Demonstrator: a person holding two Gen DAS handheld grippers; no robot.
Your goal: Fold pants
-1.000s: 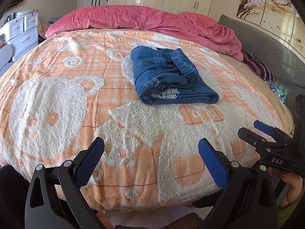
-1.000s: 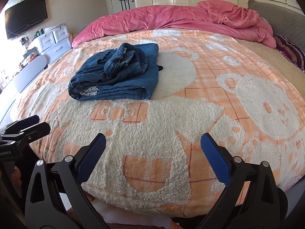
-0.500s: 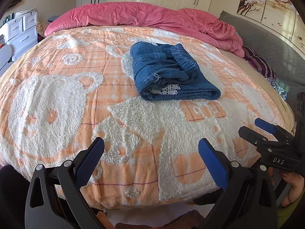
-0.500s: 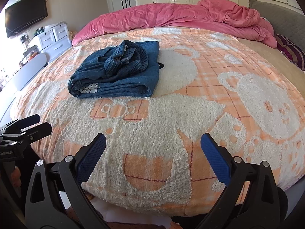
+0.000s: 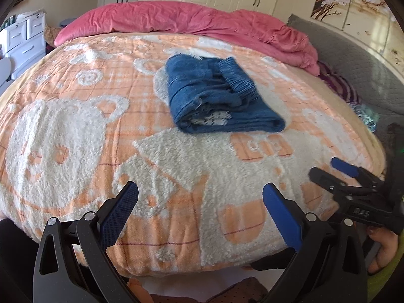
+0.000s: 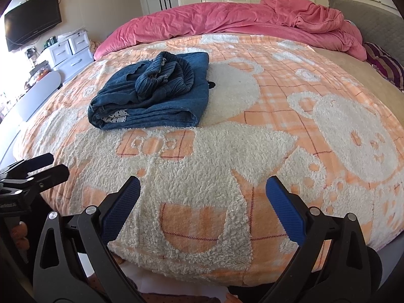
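Note:
Blue denim pants [image 5: 217,96] lie folded in a compact stack on the orange and white bear blanket [image 5: 75,131], with the elastic waistband bunched on top. They also show in the right wrist view [image 6: 156,93], left of centre. My left gripper [image 5: 199,202] is open and empty above the bed's near edge, well short of the pants. My right gripper [image 6: 202,197] is open and empty, also at the near edge. Each gripper shows in the other's view, the right one [image 5: 348,176] at right and the left one [image 6: 38,166] at left.
A crumpled pink duvet [image 5: 202,22] lies along the far side of the bed. A grey headboard [image 5: 366,63] and striped pillow [image 6: 383,63] are at right. White drawers [image 6: 68,50] and a wall TV [image 6: 32,27] stand at left. Wardrobes line the back wall.
Both grippers have risen and tipped slightly, so the pants sit a little lower in each view. The pants have not moved and both grippers stay open.

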